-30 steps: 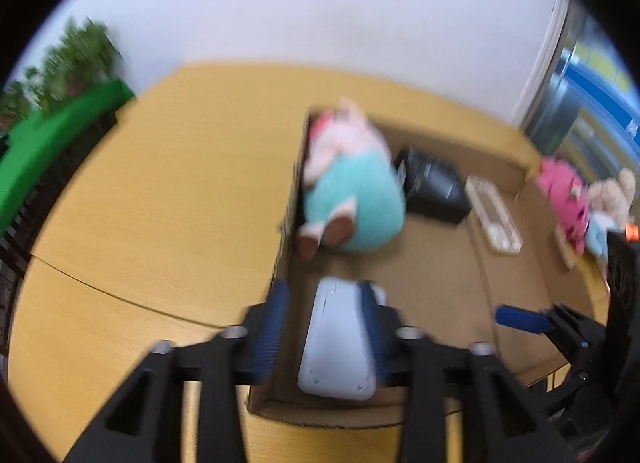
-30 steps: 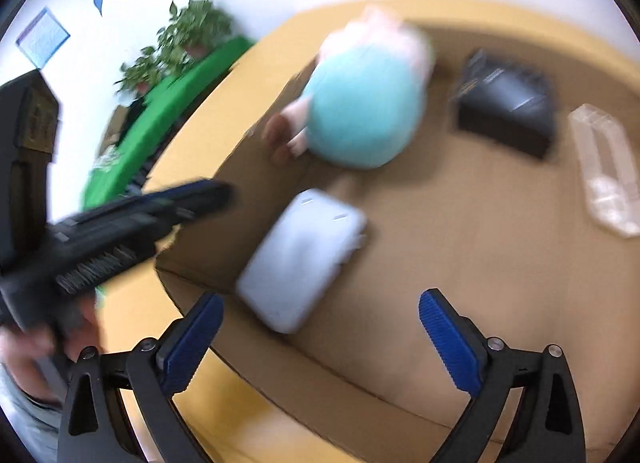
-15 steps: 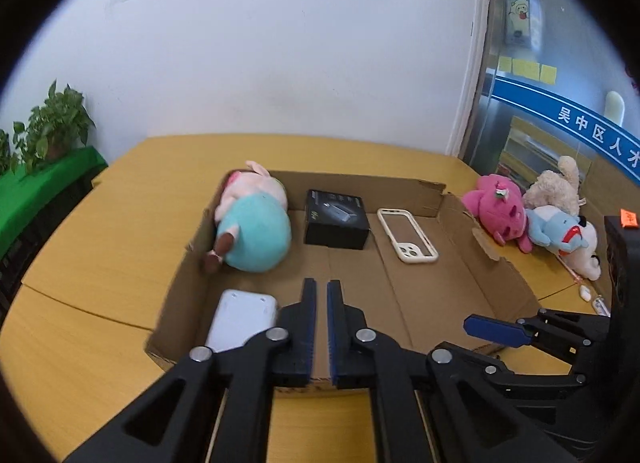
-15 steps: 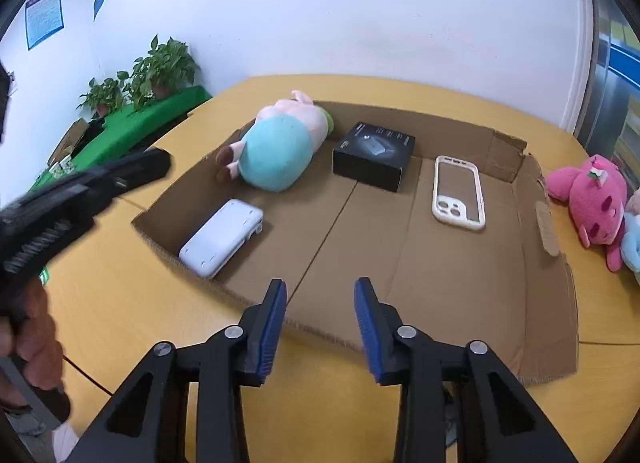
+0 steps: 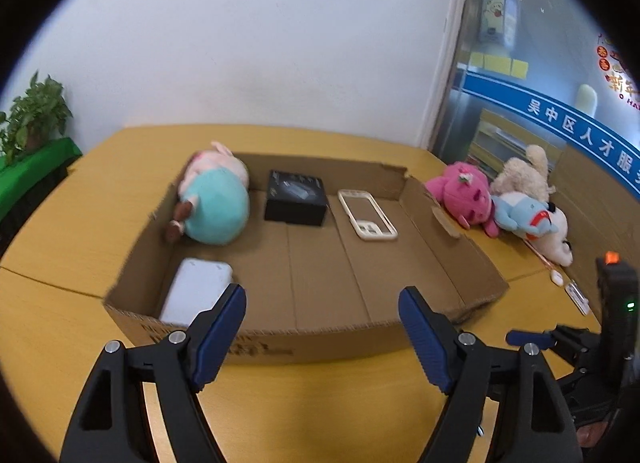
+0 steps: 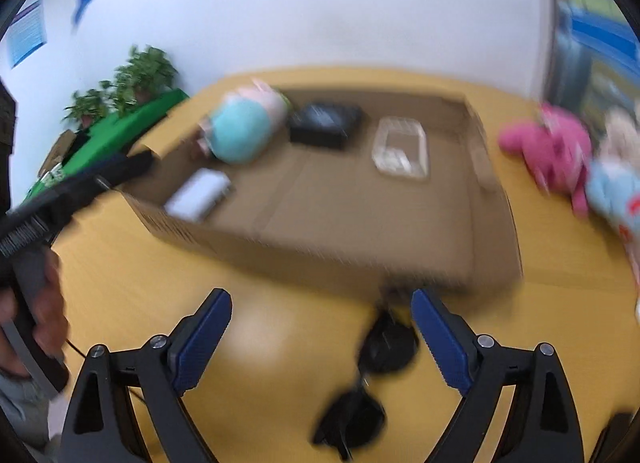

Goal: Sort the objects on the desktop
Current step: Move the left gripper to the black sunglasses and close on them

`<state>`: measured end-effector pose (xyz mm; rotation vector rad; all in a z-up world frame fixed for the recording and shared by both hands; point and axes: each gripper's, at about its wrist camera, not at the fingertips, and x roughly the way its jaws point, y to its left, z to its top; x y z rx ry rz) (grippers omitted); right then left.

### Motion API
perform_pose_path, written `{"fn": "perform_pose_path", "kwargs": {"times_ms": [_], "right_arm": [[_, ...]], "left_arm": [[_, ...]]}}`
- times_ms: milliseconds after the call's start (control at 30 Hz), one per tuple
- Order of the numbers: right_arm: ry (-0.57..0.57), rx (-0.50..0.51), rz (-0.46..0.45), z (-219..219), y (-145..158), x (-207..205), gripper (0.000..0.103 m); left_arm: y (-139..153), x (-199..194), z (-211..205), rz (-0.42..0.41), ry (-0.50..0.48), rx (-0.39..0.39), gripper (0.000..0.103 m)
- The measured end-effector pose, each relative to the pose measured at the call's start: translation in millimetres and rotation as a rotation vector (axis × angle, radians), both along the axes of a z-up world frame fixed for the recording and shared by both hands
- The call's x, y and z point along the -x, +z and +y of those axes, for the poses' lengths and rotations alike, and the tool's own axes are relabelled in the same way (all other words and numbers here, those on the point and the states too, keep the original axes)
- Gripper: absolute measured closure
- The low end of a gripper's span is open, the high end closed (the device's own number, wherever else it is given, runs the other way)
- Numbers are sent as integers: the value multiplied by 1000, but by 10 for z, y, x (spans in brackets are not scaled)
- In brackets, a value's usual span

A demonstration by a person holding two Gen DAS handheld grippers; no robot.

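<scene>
Left gripper [image 5: 322, 327] and right gripper [image 6: 322, 335] both released, empty. Ahead of fingers: one shallow brown cardboard tray [image 5: 320, 337] holding four items; three plush toys [image 5: 500, 203] beyond right finger.

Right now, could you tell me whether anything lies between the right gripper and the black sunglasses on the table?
Nothing visible does, though the view is blurred. The sunglasses lie on the table just ahead of the open right gripper, nearer its right finger. Toward the cardboard box, only its near wall rises.
</scene>
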<state>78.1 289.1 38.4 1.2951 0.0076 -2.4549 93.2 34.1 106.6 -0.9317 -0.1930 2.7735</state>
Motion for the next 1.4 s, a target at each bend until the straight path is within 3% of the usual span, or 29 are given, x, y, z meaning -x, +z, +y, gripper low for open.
{"fn": "perform_pose_path", "kwargs": {"times_ms": [100,300,433,533,600,700,1000,1100,1167,1233,1400], "right_arm": [[-57,44,-131,254,-294,-122,11],[-2,-2,-226,145,-638,-324,11],[11,-53,-211,-22,-742,-317,11],[14,-101,-175,-81,-749,-315,16],[5,-116,-156,-66,-739,-326,28],[-16,-138,-137,-21,-721,-357,45],[3,-54,-123,6,-714,-521,45],[18,-28,-122,-26,-705,-562,45],[29,-13,-120,-41,-702,-582,45],[46,-4,-117,-54,-704,-592,45],[47,-9,-108,-69,-695,-635,45]], "left_arm": [[-160,-3,74,-57,-35,-25,24],[-439,24,258,-174,-101,-70,24],[-576,78,304,-246,-138,-129,24],[-691,132,329,-301,-181,-186,24],[-788,186,367,-346,-216,-251,25],[-871,243,497,-386,-259,-281,25],[-1052,281,963,-486,-401,-259,26],[-1155,237,1054,-523,-445,-246,43],[-1168,176,1114,-510,-481,-217,58],[-1178,138,1140,-500,-493,-187,67],[-1200,127,1085,-500,-473,-195,70]]}}
